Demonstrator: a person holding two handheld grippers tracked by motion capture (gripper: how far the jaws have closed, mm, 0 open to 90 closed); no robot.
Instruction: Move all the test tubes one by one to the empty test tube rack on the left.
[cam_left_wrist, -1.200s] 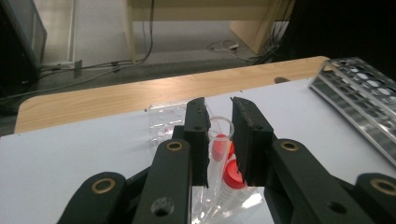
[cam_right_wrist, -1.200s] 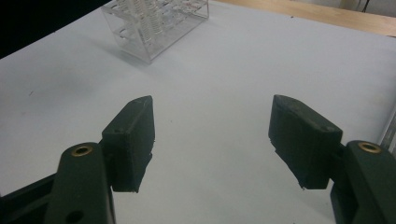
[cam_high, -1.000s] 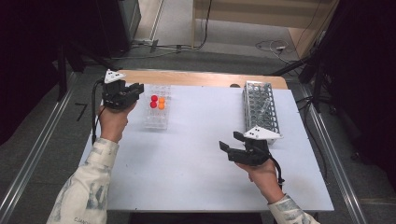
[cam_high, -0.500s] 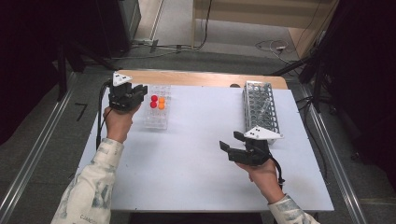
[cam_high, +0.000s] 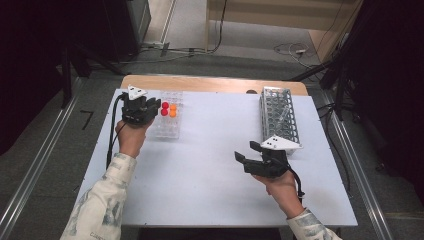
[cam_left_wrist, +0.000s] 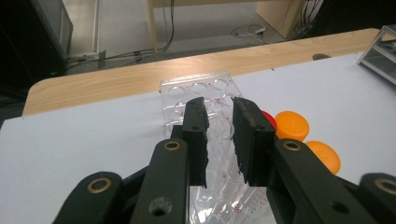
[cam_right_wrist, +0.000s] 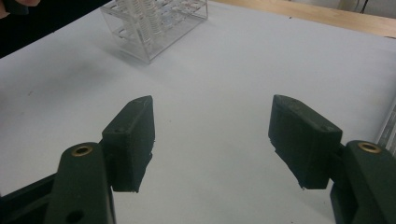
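My left gripper (cam_high: 152, 106) hangs over the left side of a clear plastic tube rack (cam_high: 167, 127), shut on a clear graduated tube (cam_left_wrist: 219, 154) that stands between its pads (cam_left_wrist: 196, 126). In the left gripper view the rack (cam_left_wrist: 196, 88) lies just beyond the gripper (cam_left_wrist: 219, 109). A red cap (cam_left_wrist: 267, 117) and two orange caps (cam_left_wrist: 292, 125) sit in the rack to the right of the jaws. My right gripper (cam_high: 245, 151) rests low over the white table (cam_high: 210, 150) at the centre right, open, with nothing between its jaws (cam_right_wrist: 212, 130).
A long wire-mesh rack (cam_high: 278, 112) lies at the table's right, just beyond my right hand. A wooden strip (cam_high: 215, 84) runs along the far edge. Bare white tabletop lies between the two racks. The clear rack (cam_right_wrist: 154, 23) sits far off in the right gripper view.
My left hand has sunk a little and shifted toward the clear rack with the tube still in its jaws. The right hand has stayed put.
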